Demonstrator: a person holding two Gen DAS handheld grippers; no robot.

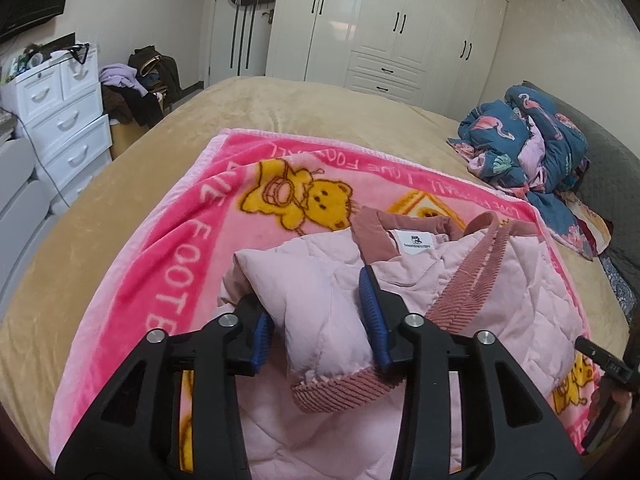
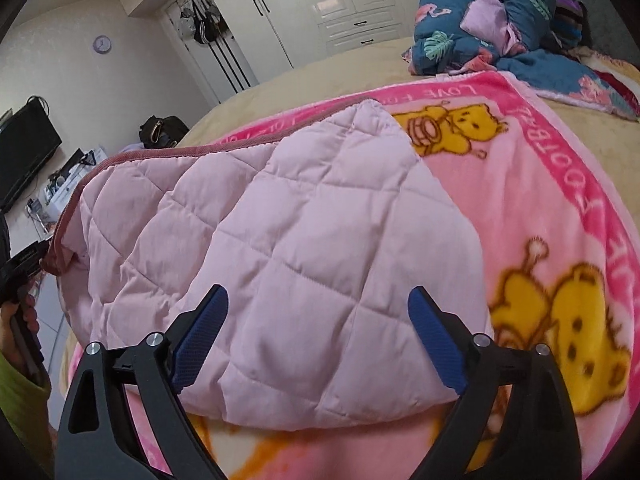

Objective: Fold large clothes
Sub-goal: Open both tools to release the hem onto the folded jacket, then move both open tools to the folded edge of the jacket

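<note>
Soft, even daylight; glare on the wardrobe [image 1: 400, 20]; fisheye-bent edges with dark corners.

Hidden, cropped and unreadable parts

The quilted pink jacket [image 2: 280, 248] covers much of the pink bear blanket [image 2: 560, 208]; the left wrist view's bottom edge cuts the jacket's near part. The neck label [image 1: 414, 241] print is too small to read. Blanket lettering is partly lost under the jacket. The right tool [image 1: 600, 360] shows only as a sliver at the right edge. In the right wrist view the hand [image 2: 18, 320] at the left edge is cropped.
</note>
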